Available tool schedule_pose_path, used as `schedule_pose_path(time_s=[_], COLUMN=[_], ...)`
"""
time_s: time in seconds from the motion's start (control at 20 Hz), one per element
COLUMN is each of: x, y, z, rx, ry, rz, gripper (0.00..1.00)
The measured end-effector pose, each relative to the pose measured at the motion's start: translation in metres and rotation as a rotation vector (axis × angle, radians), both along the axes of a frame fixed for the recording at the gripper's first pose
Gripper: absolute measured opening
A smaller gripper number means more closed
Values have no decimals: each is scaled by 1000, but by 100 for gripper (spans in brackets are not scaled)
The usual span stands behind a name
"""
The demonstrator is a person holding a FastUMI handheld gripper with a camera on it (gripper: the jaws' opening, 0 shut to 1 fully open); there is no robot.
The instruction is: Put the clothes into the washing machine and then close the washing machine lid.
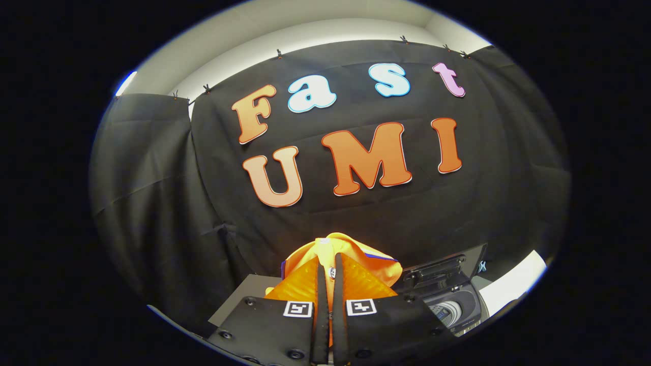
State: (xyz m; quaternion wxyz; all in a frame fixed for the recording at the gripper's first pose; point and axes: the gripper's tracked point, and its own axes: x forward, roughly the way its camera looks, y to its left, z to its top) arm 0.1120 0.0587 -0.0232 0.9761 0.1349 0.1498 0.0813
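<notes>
— See the orange cloth [339, 254]? Where?

— Right between the two fingers. Pinched there, with a thin strip of it showing in the narrow gap. Bunched up just ahead of the tips, puffed out to both sides, with a dark blue edge on the right side and a small white button near the middle.

— And the gripper [329, 272]? Open or closed?

— Closed on the cloth. Both fingers pressed tight against it, almost side by side. Two small square black-and-white markers further back on the gripper, one on each side of the gap.

— Lifted up, or lying flat?

— Held up off the table. Hanging in the air, in front of the dark wall.

— And the washing machine [452, 305]?

— Off to the right of the fingers, and lower down. Small and dark grey. Round opening seen from above, with something pale and ribbed inside. Hard to tell what.

— Lid open?

— Yes. Lid [441, 267] standing up at the back of the opening, tilted up toward the wall. Not touching the cloth.

— Under the machine?

— A white table [513, 290], peeking out to the right of it.

— And on the left of the fingers?

— A flat grey sheet [241, 297], lying low behind the gripper. Past all that, the black cloth wall [168, 203], hung up with little clips along the top edge.
</notes>
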Motion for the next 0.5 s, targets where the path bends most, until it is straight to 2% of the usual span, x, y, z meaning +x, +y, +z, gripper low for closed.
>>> schedule_pose_path(time_s=[0.5], x=[-8], y=[-133], z=[57], rx=[-15], ry=[-102], rz=[-34], gripper=[11])
